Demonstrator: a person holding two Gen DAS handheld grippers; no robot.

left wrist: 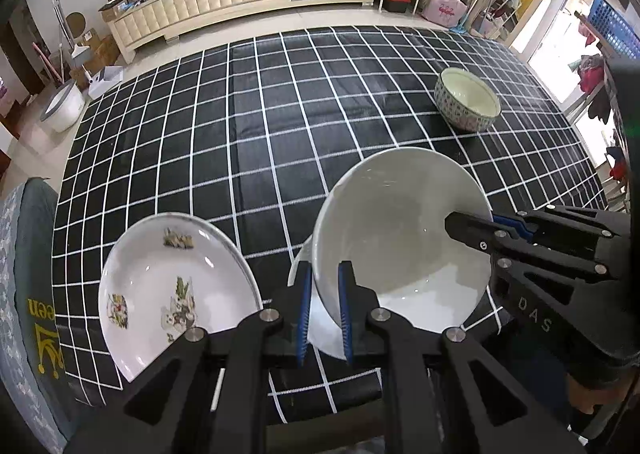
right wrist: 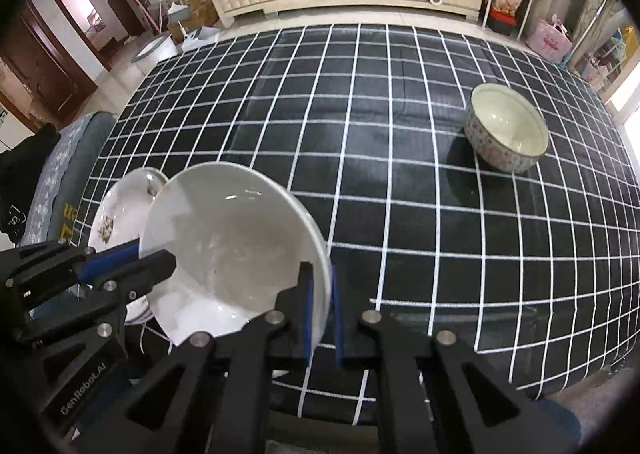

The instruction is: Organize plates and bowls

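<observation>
My left claw [left wrist: 325, 294] and right claw [right wrist: 321, 296] pinch opposite rims of the white bowl [left wrist: 400, 238]; patterned bowl [left wrist: 467, 99] lies upper right

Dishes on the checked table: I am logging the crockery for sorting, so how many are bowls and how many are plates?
Bowls: 2, the plain white bowl gripped at its rim by both grippers, and the patterned bowl standing alone farther back.
Plates: 1, the flower-printed plate beside the white bowl.
Total: 3. Something white shows under the white bowl; I cannot tell what.
</observation>
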